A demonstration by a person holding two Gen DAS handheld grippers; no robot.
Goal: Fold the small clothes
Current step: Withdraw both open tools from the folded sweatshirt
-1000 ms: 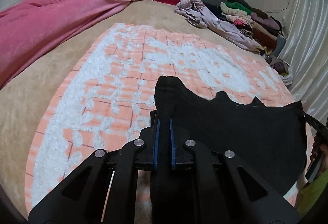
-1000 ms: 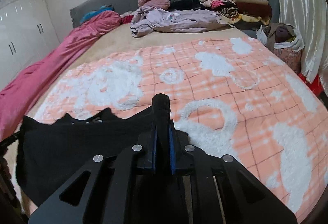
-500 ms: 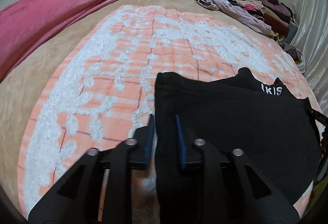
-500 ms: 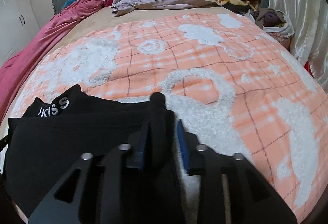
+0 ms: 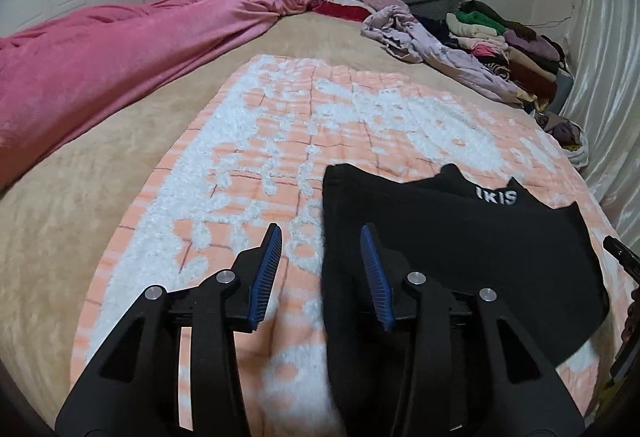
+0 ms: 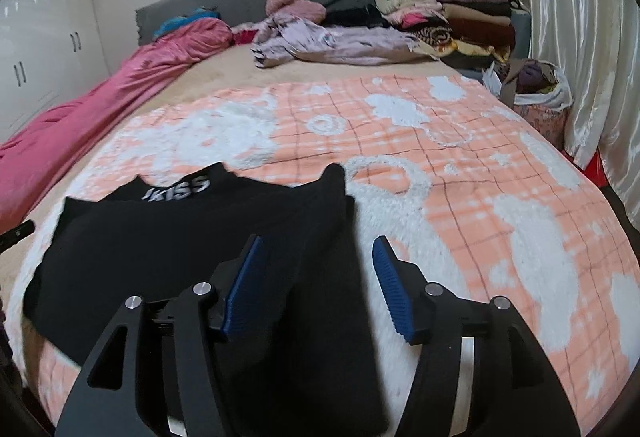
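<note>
On the orange-and-white blanket (image 5: pixel 280 125), the black garment (image 5: pixel 460 257) lay crosswise between left gripper (image 5: pixel 320 257) and right gripper (image 6: pixel 316 269), each over one end, jaws opening, gripping nothing.

White block letters stand on the neckband of the black garment (image 6: pixel 168 253) lying on the orange-and-white blanket (image 6: pixel 480 173). The right wrist view shows "KISS"; the left wrist view shows only "IKIS" (image 5: pixel 496 197).
</note>
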